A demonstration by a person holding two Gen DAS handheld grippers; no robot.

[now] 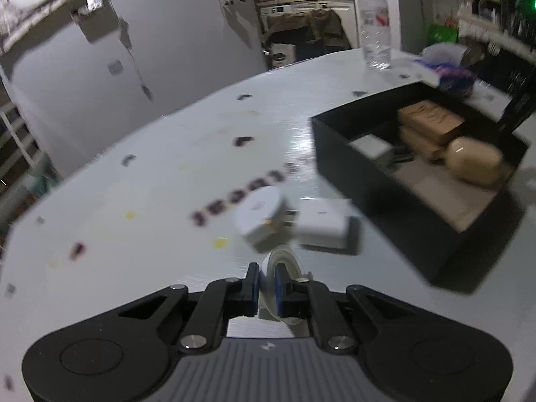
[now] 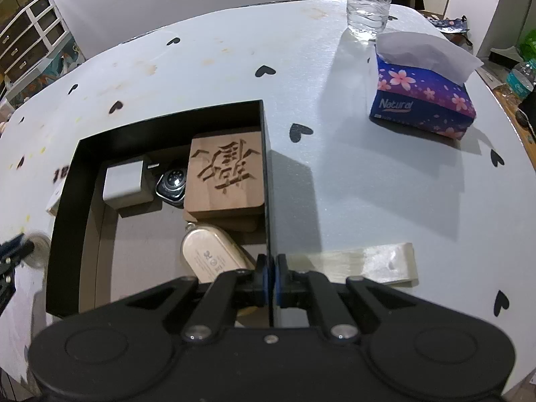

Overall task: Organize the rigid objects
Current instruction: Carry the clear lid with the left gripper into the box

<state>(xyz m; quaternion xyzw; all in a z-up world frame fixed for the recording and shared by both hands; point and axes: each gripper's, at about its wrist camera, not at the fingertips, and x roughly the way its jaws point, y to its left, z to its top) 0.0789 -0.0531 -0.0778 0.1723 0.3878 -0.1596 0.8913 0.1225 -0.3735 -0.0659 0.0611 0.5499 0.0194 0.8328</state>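
My left gripper [image 1: 267,276] is shut on a roll of clear tape [image 1: 284,261], held just above the white table. Ahead of it lie a round white charger [image 1: 259,216] and a square white adapter [image 1: 323,222]. The black box [image 1: 368,181] stands to the right. My right gripper [image 2: 271,276] is shut on the black box's right wall [image 2: 268,174]. Inside the box are carved wooden blocks [image 2: 226,172], a white cube charger [image 2: 124,181], a watch [image 2: 172,182] and a beige oval case [image 2: 214,254].
A water bottle [image 2: 368,0] stands at the table's far edge, with a blue floral tissue pack [image 2: 423,97] near it. A pale flat strip [image 2: 368,263] lies right of the box. The table [image 2: 335,167] is white with black hearts.
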